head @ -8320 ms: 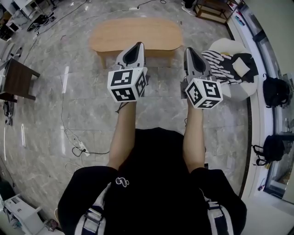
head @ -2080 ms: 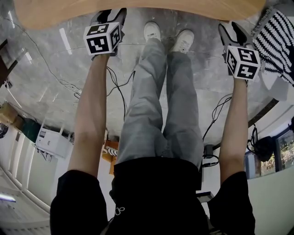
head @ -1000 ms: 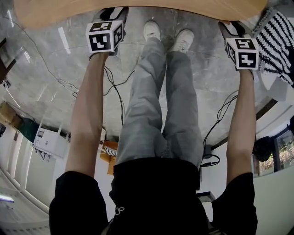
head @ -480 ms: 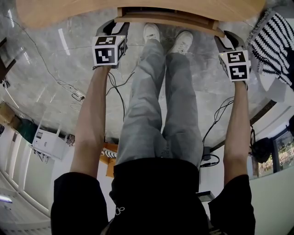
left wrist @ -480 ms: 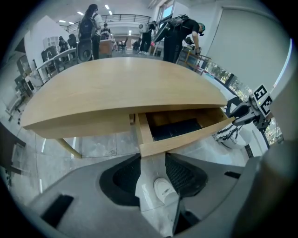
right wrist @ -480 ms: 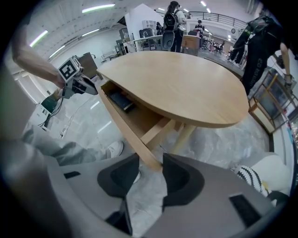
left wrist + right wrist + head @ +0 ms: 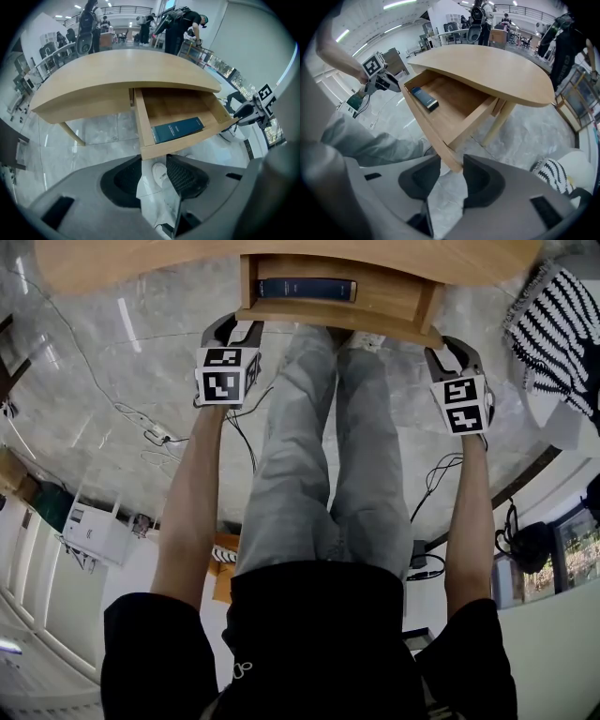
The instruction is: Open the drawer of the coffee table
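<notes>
The oval wooden coffee table (image 7: 112, 263) runs along the top of the head view. Its drawer (image 7: 337, 313) stands pulled out toward me, with a dark blue book (image 7: 307, 289) lying inside. My left gripper (image 7: 239, 326) points down and holds the left end of the drawer front (image 7: 187, 143) between its jaws (image 7: 153, 164). My right gripper (image 7: 450, 345) has the right corner of the drawer front (image 7: 424, 124) between its jaws (image 7: 452, 169). These jaws are closing, and the pads touch the board.
My legs (image 7: 309, 427) and white shoes are under the drawer. A black-and-white striped cloth (image 7: 553, 324) lies on a white seat at the right. Cables (image 7: 150, 432) trail over the marble floor at the left. People stand beyond the table (image 7: 180, 26).
The drawer has slid out from under the tabletop toward me and the book has come into view. Both grippers have moved back with the drawer front.
</notes>
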`<state>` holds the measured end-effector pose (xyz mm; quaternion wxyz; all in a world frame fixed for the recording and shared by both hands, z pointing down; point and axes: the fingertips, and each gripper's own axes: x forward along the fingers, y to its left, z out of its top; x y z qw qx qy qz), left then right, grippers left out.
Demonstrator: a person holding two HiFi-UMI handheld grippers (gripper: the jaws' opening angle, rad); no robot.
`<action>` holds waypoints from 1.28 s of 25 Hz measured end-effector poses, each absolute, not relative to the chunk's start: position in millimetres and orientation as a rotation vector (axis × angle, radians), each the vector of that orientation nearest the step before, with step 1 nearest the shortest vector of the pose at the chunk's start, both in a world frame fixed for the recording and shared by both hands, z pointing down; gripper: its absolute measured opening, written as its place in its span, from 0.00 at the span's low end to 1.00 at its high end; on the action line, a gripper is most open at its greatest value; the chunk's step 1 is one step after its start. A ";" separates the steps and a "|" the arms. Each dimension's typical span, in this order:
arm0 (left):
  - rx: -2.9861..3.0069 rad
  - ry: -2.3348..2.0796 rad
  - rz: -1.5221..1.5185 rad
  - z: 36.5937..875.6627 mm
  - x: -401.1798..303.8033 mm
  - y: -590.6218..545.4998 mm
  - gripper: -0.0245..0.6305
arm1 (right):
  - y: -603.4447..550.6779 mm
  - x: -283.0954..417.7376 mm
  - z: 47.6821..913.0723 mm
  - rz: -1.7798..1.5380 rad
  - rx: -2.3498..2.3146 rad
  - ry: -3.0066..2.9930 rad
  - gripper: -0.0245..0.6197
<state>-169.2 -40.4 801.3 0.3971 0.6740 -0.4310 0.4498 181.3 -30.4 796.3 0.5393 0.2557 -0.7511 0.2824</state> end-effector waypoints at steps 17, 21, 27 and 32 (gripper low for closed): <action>1.566 -1.036 1.219 822.8 -173.3 16.5 0.29 | 30.2 175.9 817.8 0.686 0.483 -1.696 0.26; 1.549 -1.024 1.233 830.2 -173.1 20.2 0.29 | 33.2 175.5 826.0 0.679 0.453 -1.678 0.26; 1.519 -1.000 1.280 846.4 -176.0 26.1 0.29 | 37.6 173.7 841.6 0.666 0.414 -1.631 0.26; 1.519 -0.977 1.293 850.2 -175.9 26.7 0.29 | 37.3 173.9 845.4 0.668 0.406 -1.621 0.27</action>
